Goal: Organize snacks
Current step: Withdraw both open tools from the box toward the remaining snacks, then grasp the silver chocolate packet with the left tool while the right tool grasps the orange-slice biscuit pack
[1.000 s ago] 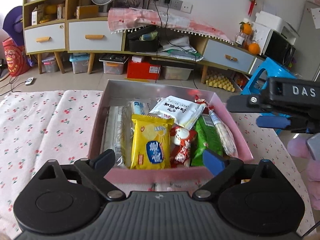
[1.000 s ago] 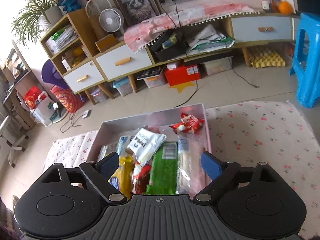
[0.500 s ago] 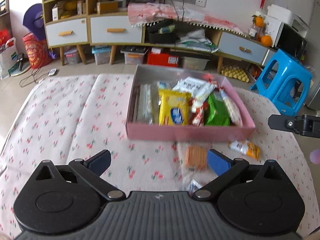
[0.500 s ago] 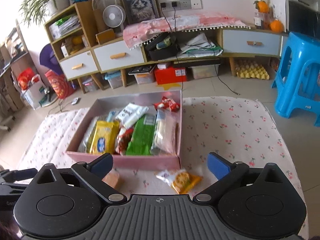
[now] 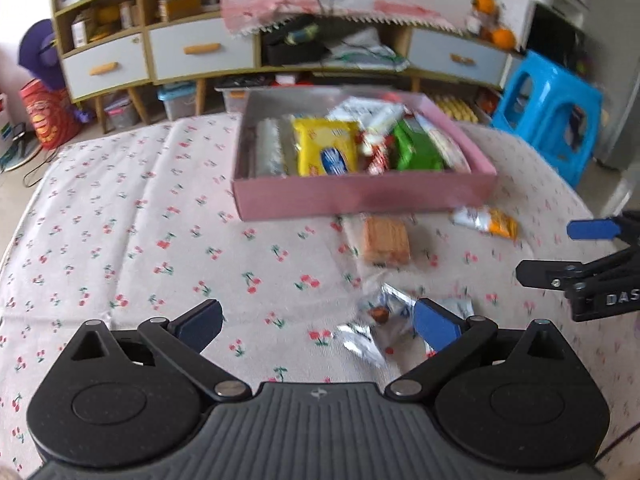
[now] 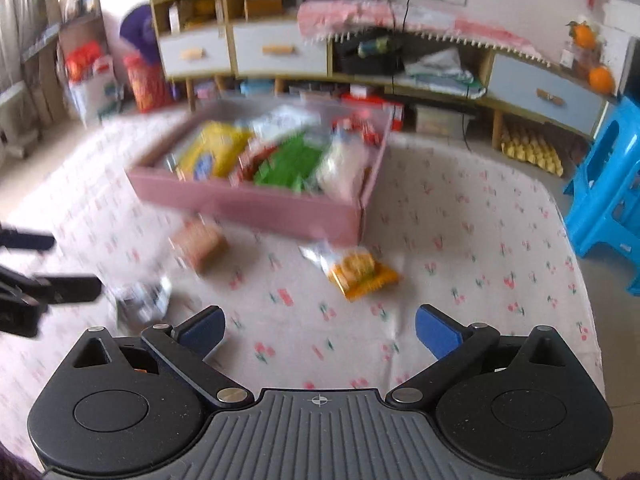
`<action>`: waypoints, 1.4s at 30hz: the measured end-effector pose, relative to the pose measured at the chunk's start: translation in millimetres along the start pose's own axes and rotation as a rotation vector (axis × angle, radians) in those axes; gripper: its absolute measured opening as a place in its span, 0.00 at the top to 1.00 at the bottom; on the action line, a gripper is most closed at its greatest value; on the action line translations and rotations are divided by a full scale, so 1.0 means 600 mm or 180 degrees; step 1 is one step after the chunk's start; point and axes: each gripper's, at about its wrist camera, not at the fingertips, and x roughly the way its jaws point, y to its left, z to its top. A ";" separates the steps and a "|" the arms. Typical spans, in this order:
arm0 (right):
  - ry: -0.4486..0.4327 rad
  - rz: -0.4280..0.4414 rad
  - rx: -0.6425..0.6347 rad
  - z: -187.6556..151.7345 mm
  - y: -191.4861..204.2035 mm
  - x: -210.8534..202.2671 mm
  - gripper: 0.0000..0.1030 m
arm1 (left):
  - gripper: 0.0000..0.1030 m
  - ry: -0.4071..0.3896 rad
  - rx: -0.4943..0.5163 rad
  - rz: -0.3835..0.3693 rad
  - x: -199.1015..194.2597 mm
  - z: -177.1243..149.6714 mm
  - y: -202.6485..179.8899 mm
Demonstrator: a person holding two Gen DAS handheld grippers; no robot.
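A pink box [image 5: 360,199] [image 6: 256,205] on the cherry-print cloth holds several snack packs, among them a yellow one [image 5: 325,151] and a green one [image 5: 416,148]. Three packs lie loose in front of it: a clear pack of brown biscuits [image 5: 386,239] [image 6: 200,242], an orange and white pack [image 5: 486,221] [image 6: 362,271] and a silver crinkled pack [image 5: 384,322] [image 6: 142,300]. My left gripper [image 5: 318,322] hovers open just left of the silver pack, with nothing between its fingers. My right gripper [image 6: 320,330] is open over bare cloth, short of the orange pack.
The cloth-covered table [image 5: 120,240] ends at the right, where a blue plastic stool [image 5: 548,116] [image 6: 608,196] stands on the floor. A low cabinet with drawers [image 5: 200,52] and floor clutter lie beyond the far edge. The right gripper's fingers [image 5: 592,229] show at the left view's right edge.
Both grippers have pulled back from over the pink box toward the near side of the table and sunk lower; the loose packs in front of the box have come into view.
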 end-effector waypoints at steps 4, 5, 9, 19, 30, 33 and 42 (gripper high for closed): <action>0.0159 -0.0183 -0.0191 -0.016 -0.001 0.032 0.01 | 0.05 0.0164 0.0277 -0.0010 0.025 -0.013 -0.010; 0.0184 -0.0211 -0.0240 -0.020 -0.002 0.039 0.01 | 0.05 0.0189 0.0313 -0.0009 0.028 -0.016 -0.008; 0.0095 -0.0155 -0.0218 -0.036 -0.013 0.056 0.00 | 0.06 0.0284 0.0312 -0.0062 0.034 -0.020 0.002; -0.0023 0.0047 0.0054 -0.028 -0.032 0.073 0.00 | 0.17 0.0267 0.0442 -0.0286 0.036 -0.030 0.004; -0.0068 0.0272 -0.0263 0.007 -0.043 0.103 0.00 | 0.41 0.0226 0.0492 -0.0470 0.040 -0.013 0.007; -0.0118 0.0281 -0.0289 0.016 -0.046 0.112 0.00 | 0.48 0.0229 0.0471 -0.0479 0.040 -0.011 0.008; -0.0240 0.0286 -0.0418 0.030 -0.045 0.124 0.06 | 0.59 0.0235 0.0493 -0.0509 0.041 -0.008 0.005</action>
